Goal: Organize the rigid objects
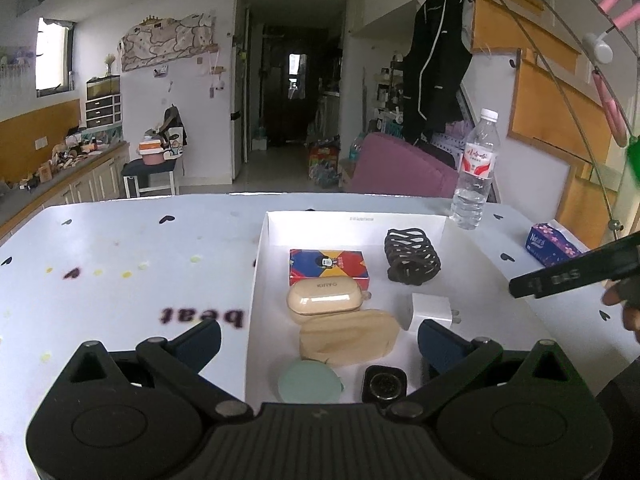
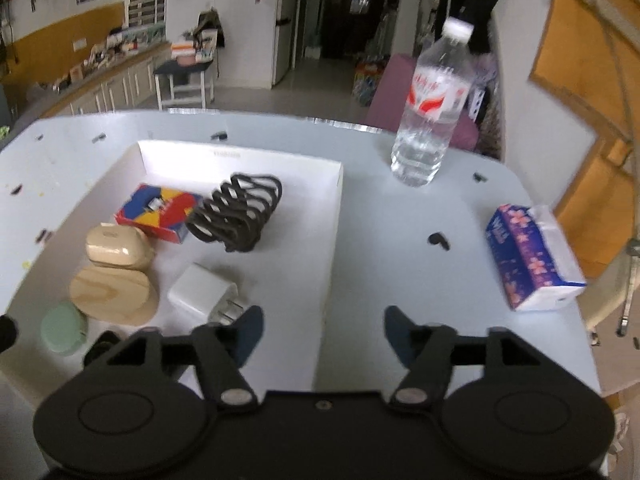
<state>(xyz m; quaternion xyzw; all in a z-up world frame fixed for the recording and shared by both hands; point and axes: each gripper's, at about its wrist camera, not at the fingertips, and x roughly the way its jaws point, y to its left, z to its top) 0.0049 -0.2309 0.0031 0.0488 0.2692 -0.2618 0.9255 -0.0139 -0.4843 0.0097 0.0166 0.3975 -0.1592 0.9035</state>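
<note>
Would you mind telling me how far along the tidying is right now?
Seven small things already lie in the white tray, among them the charger and black coil. Both grippers, left and right, are open and hold nothing. The water bottle and tissue pack are on the table outside the tray.

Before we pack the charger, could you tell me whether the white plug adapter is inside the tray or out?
Inside: the white plug adapter lies on the floor of the white tray, prongs toward the camera.

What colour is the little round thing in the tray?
Pale mint green round case, clearest in the left wrist view.
</note>
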